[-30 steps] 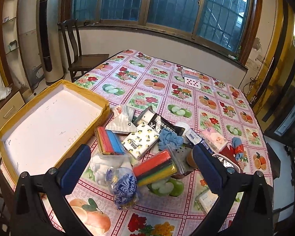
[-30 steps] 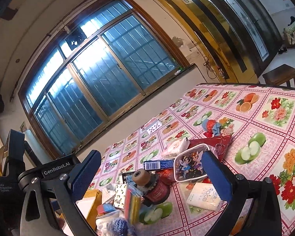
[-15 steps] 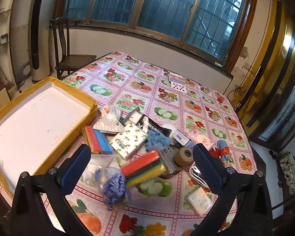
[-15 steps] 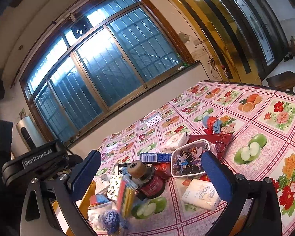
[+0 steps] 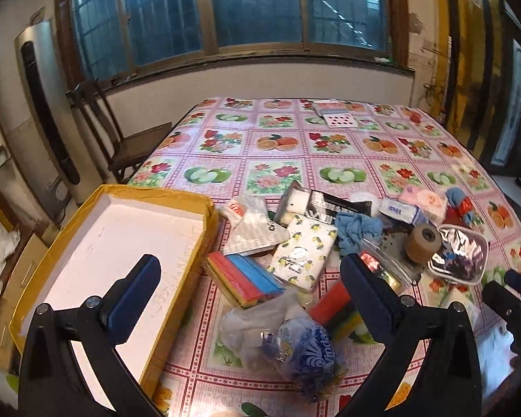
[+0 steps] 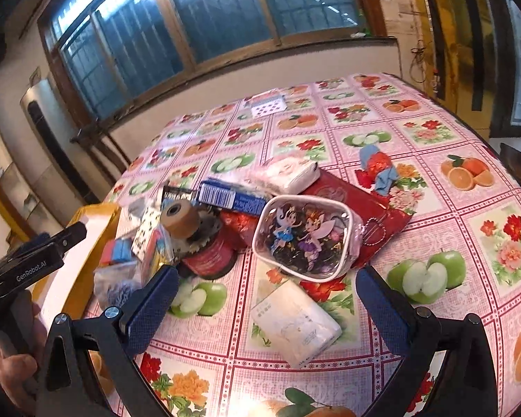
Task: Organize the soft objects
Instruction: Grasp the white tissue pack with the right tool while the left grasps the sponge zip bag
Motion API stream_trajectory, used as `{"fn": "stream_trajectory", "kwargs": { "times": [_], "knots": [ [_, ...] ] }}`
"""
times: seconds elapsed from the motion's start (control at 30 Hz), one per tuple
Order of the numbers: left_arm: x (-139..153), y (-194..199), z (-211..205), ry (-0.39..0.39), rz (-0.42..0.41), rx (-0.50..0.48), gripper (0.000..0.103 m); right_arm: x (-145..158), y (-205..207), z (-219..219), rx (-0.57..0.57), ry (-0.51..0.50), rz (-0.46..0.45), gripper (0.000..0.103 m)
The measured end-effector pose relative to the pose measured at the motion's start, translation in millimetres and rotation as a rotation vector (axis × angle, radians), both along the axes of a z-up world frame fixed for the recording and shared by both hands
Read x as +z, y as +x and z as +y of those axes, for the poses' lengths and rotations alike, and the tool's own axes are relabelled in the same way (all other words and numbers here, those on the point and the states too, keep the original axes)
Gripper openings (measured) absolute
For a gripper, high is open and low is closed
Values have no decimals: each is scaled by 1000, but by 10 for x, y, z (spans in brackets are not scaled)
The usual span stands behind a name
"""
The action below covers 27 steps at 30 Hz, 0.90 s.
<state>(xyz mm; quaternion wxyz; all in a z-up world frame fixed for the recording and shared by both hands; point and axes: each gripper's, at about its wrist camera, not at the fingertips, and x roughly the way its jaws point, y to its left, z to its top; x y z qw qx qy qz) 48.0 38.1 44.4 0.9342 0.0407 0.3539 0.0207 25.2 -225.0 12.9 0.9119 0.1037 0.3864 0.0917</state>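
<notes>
White tissue pack (image 6: 295,323) lies flat on the fruit-print tablecloth (image 6: 469,180), directly ahead of the right gripper (image 6: 264,299) and low between its two blue pads. Its long axis runs diagonally, from near the left pad toward the right and nearer the camera. The right gripper stands wide open and holds nothing; it is judged the nearer one for this pack. The left gripper (image 5: 250,299) is likewise spread wide and empty. Between its pads sits a clear bag with a blue printed pack (image 5: 295,344), with coloured strips (image 5: 243,278) just beyond. The yellow-rimmed tray (image 5: 187,205), white inside and holding nothing, lies to the left of the pile, its near corner behind the left pad. Clutter remains on the cloth; sorting is judged barely started.
</notes>
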Motion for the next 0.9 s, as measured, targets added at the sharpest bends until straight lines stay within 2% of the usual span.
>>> {"fn": "stream_trajectory", "kwargs": {
  "times": [0.17, 0.27, 0.33, 0.53, 0.63, 0.8, 0.9],
  "knots": [
    [-109, 7, -94, -37, 24, -154, 103, -52, 71, -12, 38, -12, 67, 103],
    [-130, -23, -195, -43, -4, -279, 103, -132, 133, 1, 49, -83, 139, 103],
    [-158, -11, -245, -78, 25, -366, 103, -215, 164, 14, 81, -123, 193, 103],
    [-318, 140, -375, -59, 120, -433, 103, -293, 199, 37, 143, -224, 239, 101],
    [-360, 198, -416, -80, 159, -490, 103, -364, 256, 7, 179, -203, 296, 101],
    [-409, 275, -556, -18, 202, -574, 103, -479, 326, -15, 194, -205, 346, 99],
    [-461, 342, -590, -49, 250, -625, 103, -538, 356, 30, 214, -223, 365, 95]
  ]
}}
